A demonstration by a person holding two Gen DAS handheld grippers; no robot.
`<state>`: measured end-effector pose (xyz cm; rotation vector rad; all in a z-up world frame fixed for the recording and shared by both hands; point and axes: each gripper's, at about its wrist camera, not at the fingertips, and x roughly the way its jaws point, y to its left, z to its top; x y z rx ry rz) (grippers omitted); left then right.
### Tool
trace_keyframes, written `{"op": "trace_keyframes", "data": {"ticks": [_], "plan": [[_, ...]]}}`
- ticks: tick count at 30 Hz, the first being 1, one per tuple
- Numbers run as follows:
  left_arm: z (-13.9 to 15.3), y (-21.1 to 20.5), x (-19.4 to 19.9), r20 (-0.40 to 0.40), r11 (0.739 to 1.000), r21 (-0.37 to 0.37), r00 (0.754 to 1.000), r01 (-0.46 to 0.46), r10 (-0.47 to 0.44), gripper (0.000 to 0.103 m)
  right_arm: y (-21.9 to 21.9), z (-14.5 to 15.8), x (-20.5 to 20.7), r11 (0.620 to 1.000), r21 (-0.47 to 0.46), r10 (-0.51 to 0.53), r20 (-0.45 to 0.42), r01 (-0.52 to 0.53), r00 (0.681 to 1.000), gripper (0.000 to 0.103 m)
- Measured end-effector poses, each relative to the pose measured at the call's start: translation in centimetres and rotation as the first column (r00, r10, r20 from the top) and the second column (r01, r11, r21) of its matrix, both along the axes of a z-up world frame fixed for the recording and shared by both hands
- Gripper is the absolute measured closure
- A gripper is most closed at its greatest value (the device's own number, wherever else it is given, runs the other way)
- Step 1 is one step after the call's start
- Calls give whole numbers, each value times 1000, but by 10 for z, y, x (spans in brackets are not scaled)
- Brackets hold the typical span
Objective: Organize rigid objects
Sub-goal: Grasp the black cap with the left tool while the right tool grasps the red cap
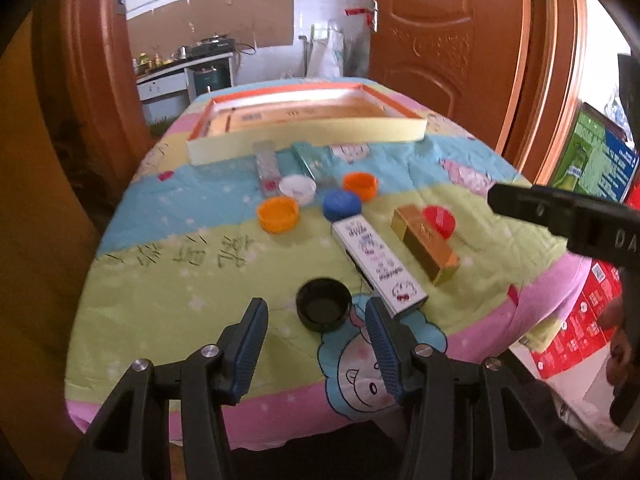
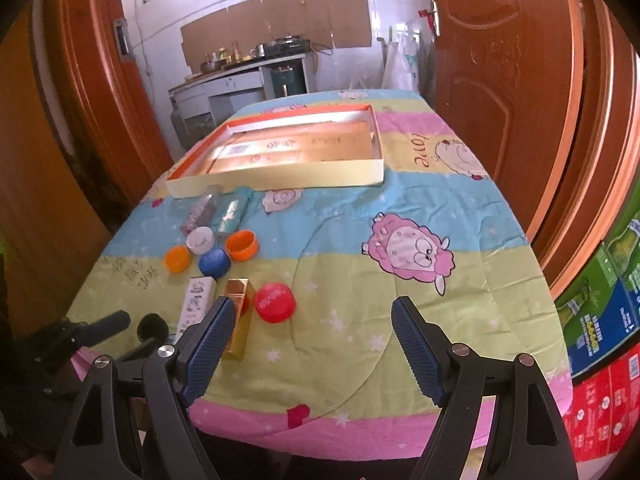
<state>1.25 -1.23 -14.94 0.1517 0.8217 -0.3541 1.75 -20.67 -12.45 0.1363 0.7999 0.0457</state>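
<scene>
Left wrist view: left gripper (image 1: 316,316) hangs with jaws spread and empty, pointing down at the round black plastic cap (image 1: 324,309), which lies open side up on the cartoon-print quilted cover (image 1: 168,264). The long white printed carton (image 1: 378,262) lies just beside the cap, near the right-hand finger. Risk: closing here could clip the carton's corner and drag it. The soft cover may also let the cap tilt under a pad.

Right wrist view: right gripper (image 2: 312,340) is released, nothing between its fingers. The gold rectangular box (image 2: 239,322) sits partly behind its left-hand finger, the red round cap (image 2: 275,302) close by. The shallow orange-rimmed cardboard tray (image 2: 280,178), the likely destination, lies well apart at the far end. Risk: a finger descending may nudge the gold box into the red cap.
</scene>
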Motion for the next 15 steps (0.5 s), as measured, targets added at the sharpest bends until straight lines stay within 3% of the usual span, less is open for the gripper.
{"op": "trace_keyframes", "data": {"ticks": [4, 7, 9, 11, 15], "plan": [[-4, -2, 3, 15, 1000, 15, 1000, -2, 2, 54, -1, -6, 2, 1000, -2, 8, -8, -8, 1000, 22], [-5, 0, 6, 25, 1000, 10, 1000, -11, 11, 61, 4, -14, 8, 998, -10, 55, -53, -55, 997, 22], [-5, 3, 9, 31, 1000, 3, 999, -25, 25, 73, 8, -19, 9, 996, -9, 94, -55, -94, 994, 22], [-5, 7, 12, 31, 999, -15, 999, -29, 30, 73, 8, -23, 10, 995, -32, 93, -50, -95, 994, 23], [-5, 7, 14, 40, 999, -12, 999, -33, 33, 73, 8, -32, 17, 992, -64, 104, -70, -109, 992, 49]]}}
